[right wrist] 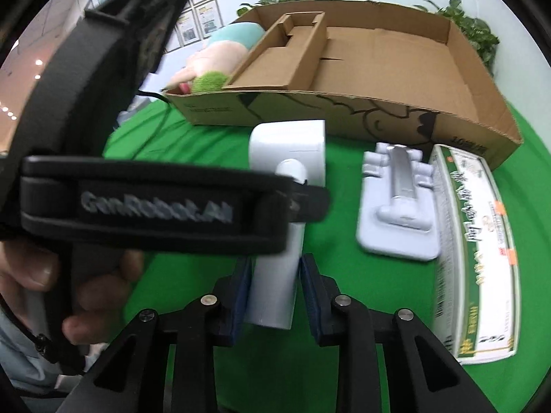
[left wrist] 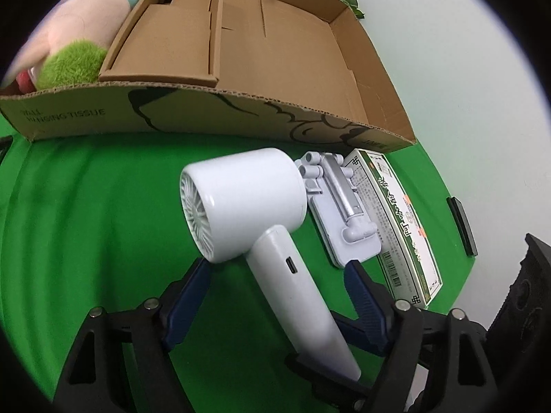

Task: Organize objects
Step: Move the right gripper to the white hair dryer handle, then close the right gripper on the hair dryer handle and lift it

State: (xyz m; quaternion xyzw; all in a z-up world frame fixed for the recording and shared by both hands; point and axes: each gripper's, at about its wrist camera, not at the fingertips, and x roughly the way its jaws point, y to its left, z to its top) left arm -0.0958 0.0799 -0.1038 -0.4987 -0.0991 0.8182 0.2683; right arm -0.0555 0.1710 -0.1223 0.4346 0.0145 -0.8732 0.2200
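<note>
Plastic all over, the white hair dryer (left wrist: 241,203) looks rigid, smooth and probably slippery, with most of its weight likely in the barrel-shaped head; the straight handle is the sensible place to grip, squeezed across its flat sides, low enough that the head does not tip it. It lies on the green table cover (left wrist: 103,223) just in front of the open cardboard box (left wrist: 292,69), rear grille facing the left wrist camera, handle pointing back toward both grippers. A small dark port shows on the handle. The left gripper (left wrist: 275,275) is spread wide, its blue pads on either side of the handle without touching it. The right gripper (right wrist: 273,292) brackets the handle's end; its pads sit very close, but whether they press the plastic I cannot tell. Beside the dryer lie a pale grey folding phone stand (right wrist: 396,206) and a green-and-white carton (right wrist: 471,258), touching each other. A plush toy (left wrist: 79,38) rests inside the box's left compartment
</note>
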